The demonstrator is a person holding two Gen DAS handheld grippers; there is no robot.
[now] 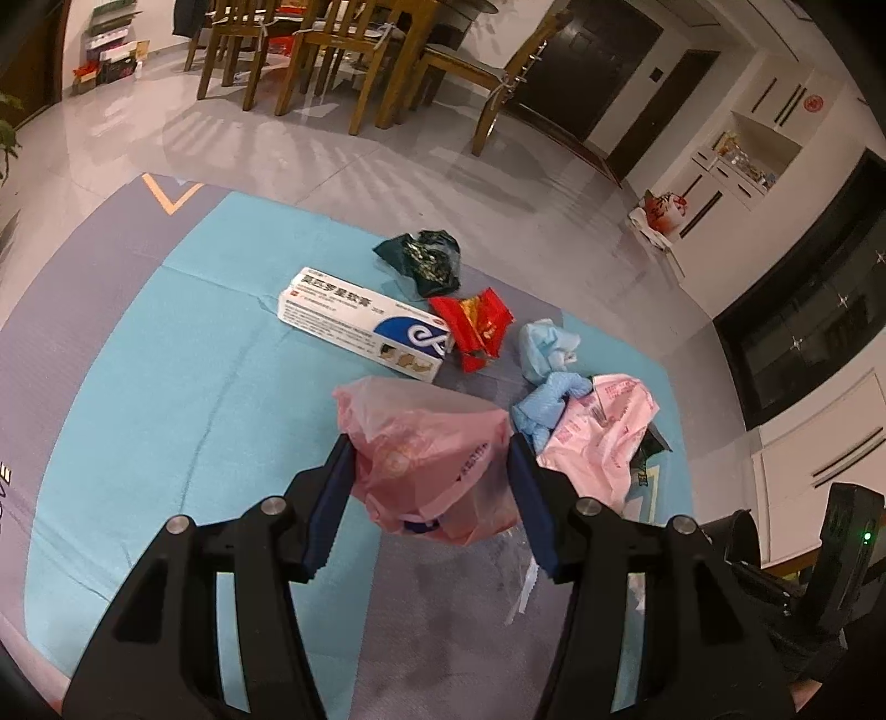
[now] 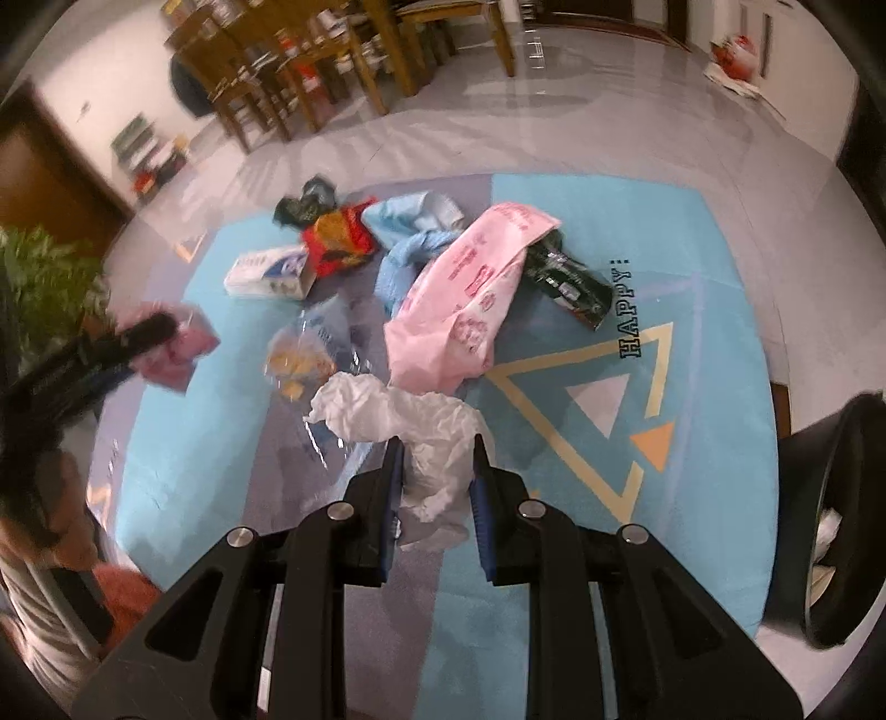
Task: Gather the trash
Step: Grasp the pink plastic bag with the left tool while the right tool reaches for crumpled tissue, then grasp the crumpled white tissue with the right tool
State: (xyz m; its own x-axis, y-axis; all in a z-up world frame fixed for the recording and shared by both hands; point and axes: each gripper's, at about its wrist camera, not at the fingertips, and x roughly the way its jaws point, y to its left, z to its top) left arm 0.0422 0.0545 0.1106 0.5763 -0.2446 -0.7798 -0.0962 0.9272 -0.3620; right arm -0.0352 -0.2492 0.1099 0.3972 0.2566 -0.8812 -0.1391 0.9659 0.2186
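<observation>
My left gripper (image 1: 429,443) is shut on a crumpled pink plastic bag (image 1: 426,448) and holds it above the blue rug (image 1: 166,354); it also shows blurred at the left of the right wrist view (image 2: 177,343). My right gripper (image 2: 437,443) is shut on crumpled white paper (image 2: 410,426), held above the rug. On the rug lie a white medicine box (image 1: 362,324), a red wrapper (image 1: 476,324), a dark wrapper (image 1: 426,260), blue cloth wads (image 1: 545,354), a flat pink bag (image 2: 470,288) and a clear wrapper (image 2: 304,354).
A black bin (image 2: 841,520) stands at the right edge of the rug. A dark green package (image 2: 570,277) lies beside the flat pink bag. Wooden chairs and a table (image 1: 332,50) stand on the tiled floor beyond. A plant (image 2: 44,277) is at the left.
</observation>
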